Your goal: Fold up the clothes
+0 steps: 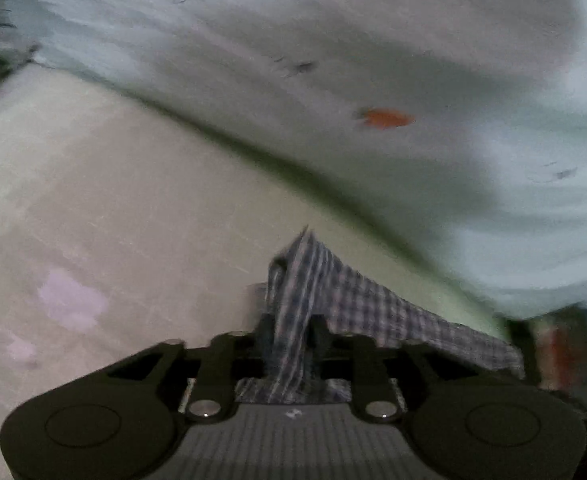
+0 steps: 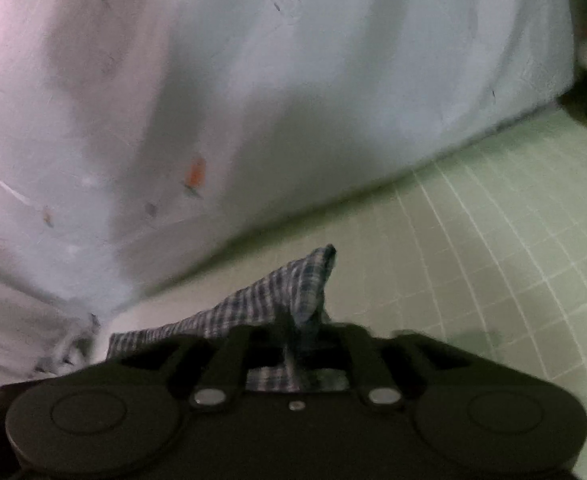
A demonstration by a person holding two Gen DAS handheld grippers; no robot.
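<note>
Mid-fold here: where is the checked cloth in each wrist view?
Left wrist view: checked cloth at bottom centre, rising between the left gripper fingers, trailing right.
Right wrist view: checked cloth at bottom centre, pinched in the right gripper, trailing left.
Shared landmark: the orange mark on the pale sheet.

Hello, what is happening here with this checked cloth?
A person is folding clothes with two hand-held grippers. The left gripper and the right gripper each pinch a corner of the same checked cloth, lifted above the green cutting mat. A large pale sheet lies behind it. Both pictures are blurred.
</note>
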